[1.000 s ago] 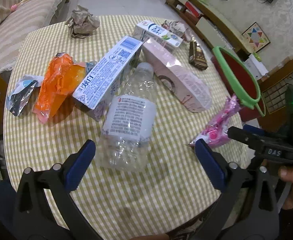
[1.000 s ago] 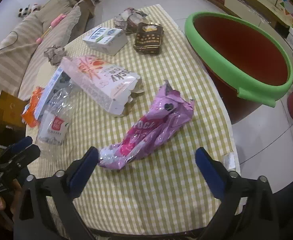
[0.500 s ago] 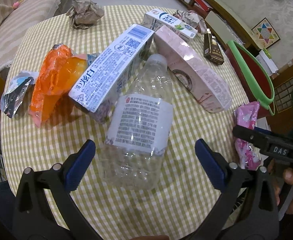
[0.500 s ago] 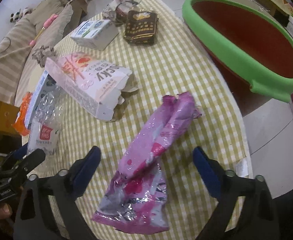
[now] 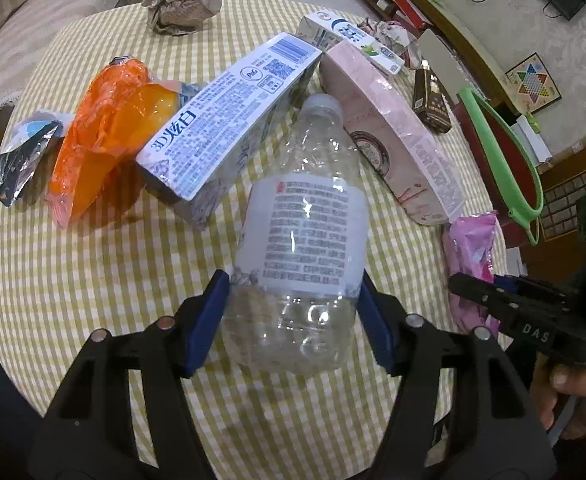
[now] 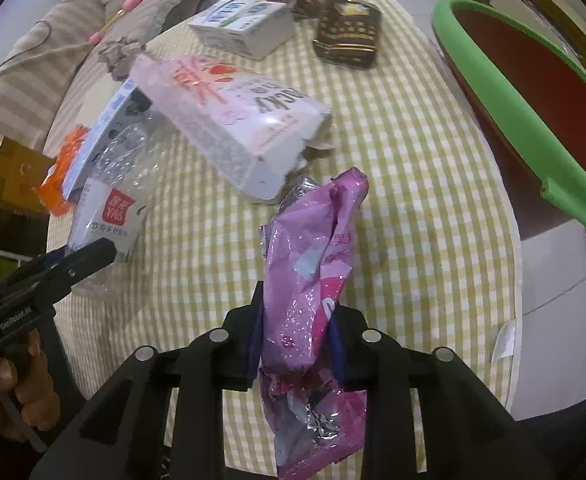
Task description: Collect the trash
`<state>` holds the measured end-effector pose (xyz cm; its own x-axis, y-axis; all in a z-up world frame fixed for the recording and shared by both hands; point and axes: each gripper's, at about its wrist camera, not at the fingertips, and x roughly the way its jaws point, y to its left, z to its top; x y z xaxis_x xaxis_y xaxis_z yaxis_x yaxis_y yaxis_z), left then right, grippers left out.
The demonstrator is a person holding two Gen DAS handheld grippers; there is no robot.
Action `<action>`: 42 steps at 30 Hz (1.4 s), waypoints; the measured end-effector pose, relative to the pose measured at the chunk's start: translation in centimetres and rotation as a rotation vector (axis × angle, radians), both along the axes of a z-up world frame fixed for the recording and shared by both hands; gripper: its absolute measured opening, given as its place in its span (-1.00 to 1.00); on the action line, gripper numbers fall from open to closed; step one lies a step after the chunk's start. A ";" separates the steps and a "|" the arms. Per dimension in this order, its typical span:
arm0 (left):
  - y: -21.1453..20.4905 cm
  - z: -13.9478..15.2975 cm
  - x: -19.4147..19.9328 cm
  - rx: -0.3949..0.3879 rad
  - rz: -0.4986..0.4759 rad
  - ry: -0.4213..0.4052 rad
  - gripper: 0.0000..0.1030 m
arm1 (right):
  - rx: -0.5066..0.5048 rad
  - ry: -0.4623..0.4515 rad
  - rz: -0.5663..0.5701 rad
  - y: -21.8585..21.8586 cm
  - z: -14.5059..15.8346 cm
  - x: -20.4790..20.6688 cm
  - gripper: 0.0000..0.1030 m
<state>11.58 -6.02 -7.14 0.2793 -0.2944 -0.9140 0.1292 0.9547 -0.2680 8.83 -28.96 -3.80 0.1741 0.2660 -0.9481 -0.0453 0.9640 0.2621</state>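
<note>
A clear plastic bottle (image 5: pixel 305 216) with a white label lies on the checked tablecloth (image 5: pixel 93 280). My left gripper (image 5: pixel 293 312) is shut on its lower body, the blue pads pressing both sides. The bottle also shows in the right wrist view (image 6: pixel 105 200). My right gripper (image 6: pixel 295 336) is shut on a crumpled pink foil wrapper (image 6: pixel 313 264), seen in the left wrist view (image 5: pixel 473 248) too. The red bin with a green rim (image 6: pixel 533 92) stands beside the table on the right.
On the table lie a white-blue toothpaste box (image 5: pixel 229 120), a pink snack box (image 5: pixel 393 136), an orange wrapper (image 5: pixel 105 128), a silver wrapper (image 5: pixel 17 160), crumpled brown paper (image 5: pixel 181 4), a milk carton (image 6: pixel 245 28) and a dark brown packet (image 6: pixel 349 36). A sofa (image 6: pixel 53 60) is behind.
Both grippers moved forward and closed: the left onto the bottle, the right onto the pink wrapper, which now stands up between its fingers.
</note>
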 end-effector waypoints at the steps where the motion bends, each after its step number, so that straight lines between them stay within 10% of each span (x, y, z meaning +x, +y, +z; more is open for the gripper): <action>1: 0.1 0.1 -0.2 -0.003 0.001 -0.004 0.18 | 0.000 -0.004 0.005 0.1 0.1 0.0 -0.56; 42: 1.7 8.2 -4.2 -0.047 0.083 -0.212 0.15 | 0.023 -0.135 0.002 -2.6 6.6 -3.0 -0.62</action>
